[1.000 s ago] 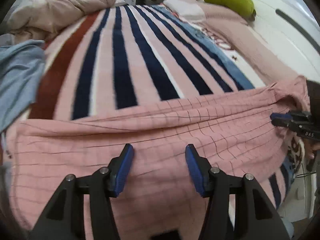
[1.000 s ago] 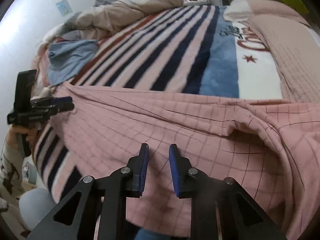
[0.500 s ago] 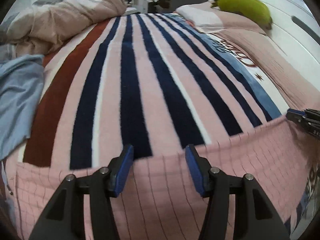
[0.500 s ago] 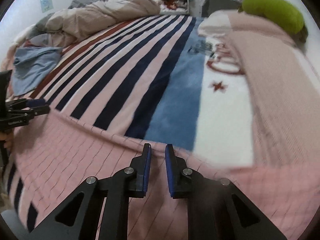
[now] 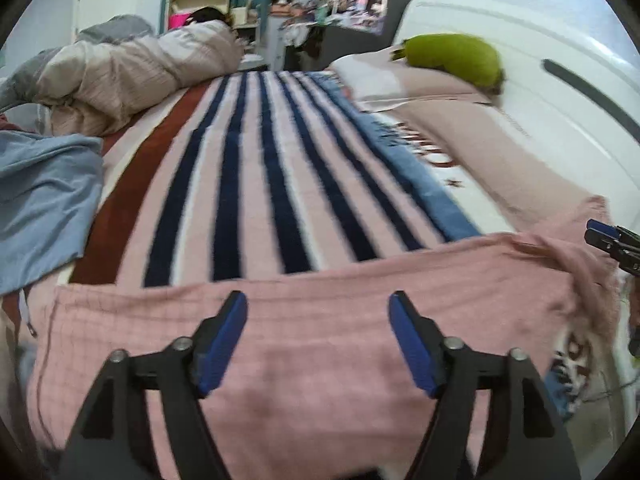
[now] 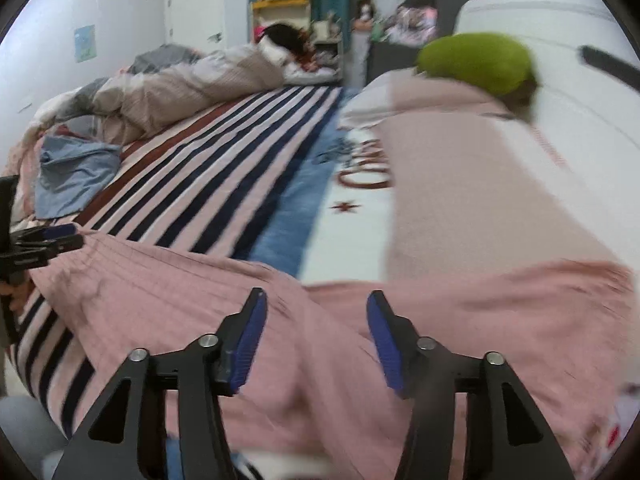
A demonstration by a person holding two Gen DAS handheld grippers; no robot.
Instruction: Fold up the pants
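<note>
The pink checked pants (image 5: 320,312) lie spread across the near edge of the striped bed and also show in the right wrist view (image 6: 168,288). My left gripper (image 5: 318,316) is open and empty just above the cloth near its far edge. My right gripper (image 6: 316,312) is open and empty above the rumpled right part of the pants. Each gripper shows at the side of the other's view: the right one (image 5: 612,244) and the left one (image 6: 44,240).
The striped blanket (image 5: 260,180) covers the bed beyond the pants. A blue garment (image 5: 40,200) lies at the left, a beige duvet (image 5: 132,76) behind it. A pink pillow (image 5: 500,148) and a green cushion (image 5: 452,56) lie along the white headboard at the right.
Both grippers have lifted and pulled back; the views tilted up toward the room. My right gripper has opened from shut on the cloth. The left has widened.
</note>
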